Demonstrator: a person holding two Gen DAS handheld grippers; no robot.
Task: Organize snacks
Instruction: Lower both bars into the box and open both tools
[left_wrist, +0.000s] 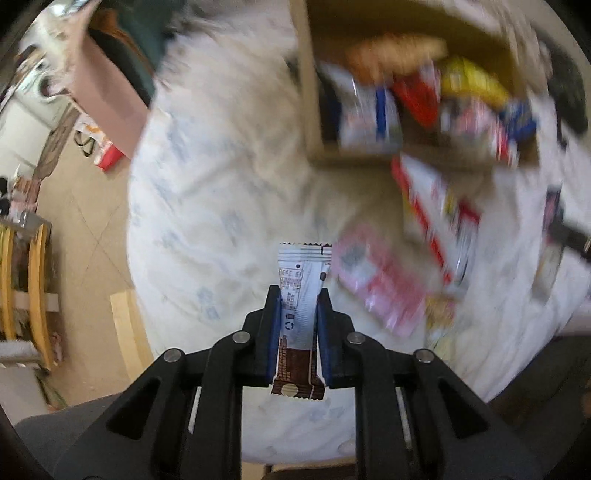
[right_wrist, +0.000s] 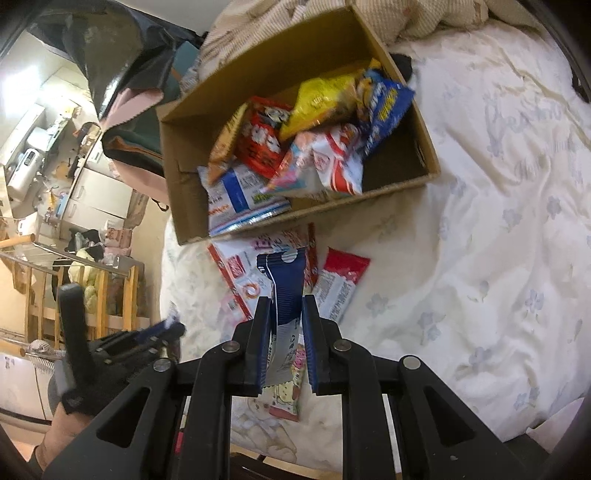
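I see a matt corrugated cardboard box (right_wrist: 406, 110), glossy foil-like snack bags (right_wrist: 321, 99) inside, soft wrinkled cloth bedding (right_wrist: 480, 221), and what looks like smooth plastic wrapper (left_wrist: 301, 291) film.

A cardboard box (right_wrist: 295, 125) stood on the bed (right_wrist: 480, 221), with snack packets (right_wrist: 321, 140) piled inside. Two packets (right_wrist: 340, 288) lay on the bed just before the box's near wall.
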